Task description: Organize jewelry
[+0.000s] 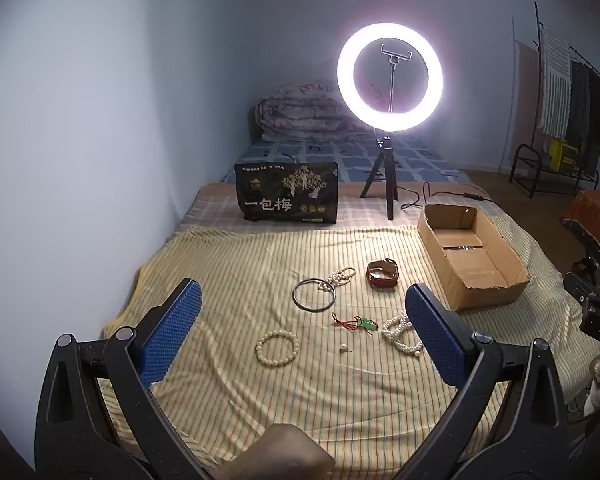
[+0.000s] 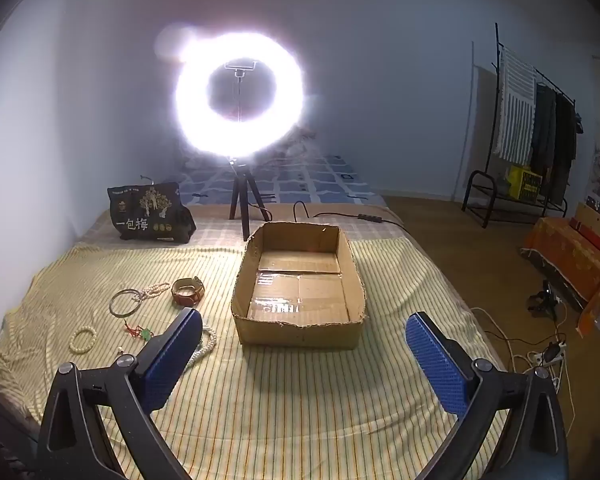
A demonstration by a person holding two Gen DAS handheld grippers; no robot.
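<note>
Jewelry lies scattered on a striped yellow cloth [image 1: 228, 264]. A cream bead bracelet [image 1: 277, 349] lies nearest, with a small stud [image 1: 344, 347] beside it. Farther off are a red cord with a green charm [image 1: 356, 323], a dark bangle [image 1: 314, 295], a pearl strand [image 1: 341, 276], a brown leather watch [image 1: 383, 273] and a pearl necklace [image 1: 398, 330] partly behind one finger. An empty cardboard box [image 2: 300, 284] stands to their right. My left gripper [image 1: 302, 300] hangs open above the jewelry, holding nothing. My right gripper [image 2: 302, 334] is open in front of the box, holding nothing.
A lit ring light on a tripod [image 1: 389, 80] and a black snack bag [image 1: 287, 193] stand at the back of the bed. A folded quilt [image 1: 300, 112] lies against the wall. Cables [image 2: 540, 356], a clothes rack [image 2: 540, 128] and an orange-covered bench [image 2: 572, 256] occupy the floor at right.
</note>
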